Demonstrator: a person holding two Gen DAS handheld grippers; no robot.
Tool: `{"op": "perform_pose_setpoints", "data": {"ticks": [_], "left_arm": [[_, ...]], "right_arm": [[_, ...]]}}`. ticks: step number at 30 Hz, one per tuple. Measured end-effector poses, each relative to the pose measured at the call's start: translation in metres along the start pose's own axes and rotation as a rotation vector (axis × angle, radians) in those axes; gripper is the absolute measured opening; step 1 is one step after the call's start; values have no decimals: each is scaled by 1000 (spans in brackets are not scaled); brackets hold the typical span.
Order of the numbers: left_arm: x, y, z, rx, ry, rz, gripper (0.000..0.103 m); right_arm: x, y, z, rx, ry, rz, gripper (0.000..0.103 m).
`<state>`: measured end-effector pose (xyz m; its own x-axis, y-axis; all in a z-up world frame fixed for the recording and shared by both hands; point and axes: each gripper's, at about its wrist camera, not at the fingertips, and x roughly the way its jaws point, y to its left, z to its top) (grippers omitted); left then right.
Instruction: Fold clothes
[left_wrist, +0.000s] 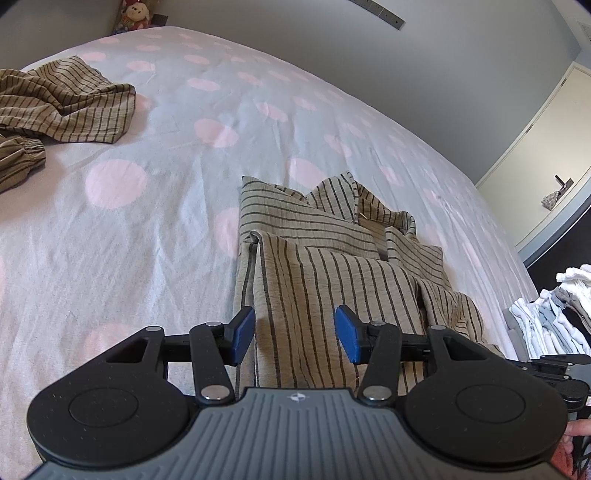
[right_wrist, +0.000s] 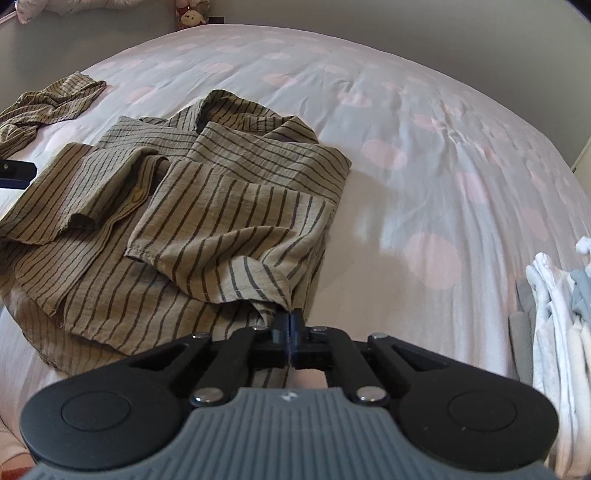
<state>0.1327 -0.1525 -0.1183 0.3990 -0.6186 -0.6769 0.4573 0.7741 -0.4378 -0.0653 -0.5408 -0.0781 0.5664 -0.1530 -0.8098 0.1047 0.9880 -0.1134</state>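
Fabric first: my right tongs (right_wrist: 290, 320) are pinched fully closed on a corner of the striped shirt (right_wrist: 207, 206), right at the fingertips, and the cloth fans away from that pinch in soft drapes. I judge it light, thin and limp, with a crinkled weave that should not slip much; it will sag wherever it is not held, so hems and corners are the places to grip, one per tong. My left tongs (left_wrist: 294, 334) stand wide open with nothing between the blue pads (left_wrist: 243, 334), hovering just above the shirt's near edge, which runs forward from between the fingers.

Beyond the shirt lies the polka-dot bedsheet (left_wrist: 147, 229), and far off to the left of my left tongs a second striped garment (left_wrist: 66, 107) sits crumpled.

Only the right view shows the pinch, the sleeves lying over the shirt's body, and its collar end at the far side. Only the left view shows the open pads and a door on the far right.
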Motion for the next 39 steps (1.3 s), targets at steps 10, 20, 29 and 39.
{"op": "perform_pose_setpoints", "data": {"ticks": [10, 20, 29, 39], "left_arm": [[0, -7, 1, 42, -1, -7, 46], [-4, -62, -14, 358, 91, -141, 46], [2, -117, -59, 761, 210, -168, 46], [19, -147, -112, 1102, 377, -161, 45]], "right_arm": [[-4, 13, -18, -113, 145, -16, 1], [-35, 68, -33, -505, -15, 52, 9], [-36, 127, -67, -996, -128, 153, 28], [-28, 148, -77, -1150, -137, 169, 31]]}}
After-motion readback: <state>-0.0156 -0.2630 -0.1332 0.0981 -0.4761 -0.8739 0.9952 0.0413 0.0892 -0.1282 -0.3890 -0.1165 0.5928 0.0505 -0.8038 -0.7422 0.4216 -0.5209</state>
